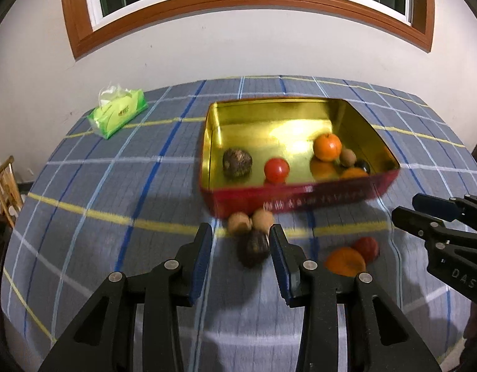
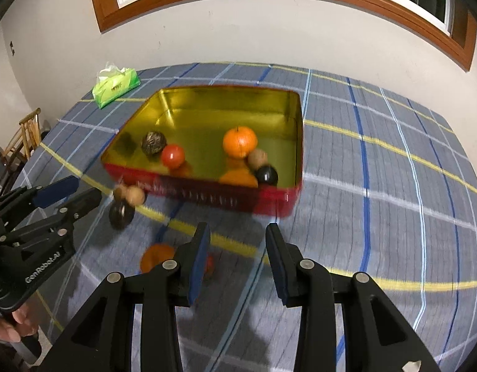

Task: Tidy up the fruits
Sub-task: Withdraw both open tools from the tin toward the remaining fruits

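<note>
A red tin with a gold inside (image 1: pixel 300 197) (image 2: pixel 207 190) sits on the checked tablecloth and holds several fruits: a dark brown one (image 1: pixel 237 162), a red one (image 1: pixel 276 170), an orange (image 1: pixel 327 146) and small ones in the corner. On the cloth in front of it lie two tan fruits (image 1: pixel 251 220) (image 2: pixel 130 195), a dark fruit (image 1: pixel 254 248) (image 2: pixel 121 214), an orange one (image 1: pixel 345 261) (image 2: pixel 156 255) and a red one (image 1: pixel 367 247). My left gripper (image 1: pixel 241 241) (image 2: pixel 68 195) is open, the dark fruit just ahead between its fingertips. My right gripper (image 2: pixel 237 238) (image 1: pixel 409 207) is open and empty.
A green tissue pack (image 1: pixel 117 113) (image 2: pixel 116 86) lies at the far left of the table. A wooden chair (image 2: pixel 24 139) stands off the table's left edge. A wall with a window is behind the table.
</note>
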Available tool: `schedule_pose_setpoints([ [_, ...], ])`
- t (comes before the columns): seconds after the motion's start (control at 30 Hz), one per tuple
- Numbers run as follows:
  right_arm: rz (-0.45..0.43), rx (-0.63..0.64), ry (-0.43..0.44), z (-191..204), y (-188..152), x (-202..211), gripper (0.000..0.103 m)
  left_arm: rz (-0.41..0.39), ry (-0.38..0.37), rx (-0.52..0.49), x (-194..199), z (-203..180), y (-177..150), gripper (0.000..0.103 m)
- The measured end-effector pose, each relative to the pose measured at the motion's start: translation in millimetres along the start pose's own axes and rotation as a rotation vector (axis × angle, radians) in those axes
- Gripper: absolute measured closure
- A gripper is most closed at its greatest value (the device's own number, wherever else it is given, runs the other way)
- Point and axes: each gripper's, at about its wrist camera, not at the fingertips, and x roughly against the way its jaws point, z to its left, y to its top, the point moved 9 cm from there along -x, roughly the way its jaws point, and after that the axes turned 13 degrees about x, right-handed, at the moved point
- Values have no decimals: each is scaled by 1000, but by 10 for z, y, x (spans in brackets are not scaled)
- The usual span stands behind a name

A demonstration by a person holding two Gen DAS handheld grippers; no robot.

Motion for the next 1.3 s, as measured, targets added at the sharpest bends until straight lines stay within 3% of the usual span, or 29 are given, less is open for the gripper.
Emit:
schedule_pose_setpoints([
  [0.23,42,-10,12,97,-381,-15,68,72,-14,14,47,24,-484,63],
  [0.43,55,-21,27,163,-570,-1,68,96,-10,17,66,31,-697,63],
  [0.87,64,-20,42,267,-706,-13,68,122,-10,37,37,100,-882,62],
  [1.3,70,-6,38,296,-635,-113,68,113,-4,90,-17,352,-864,62],
])
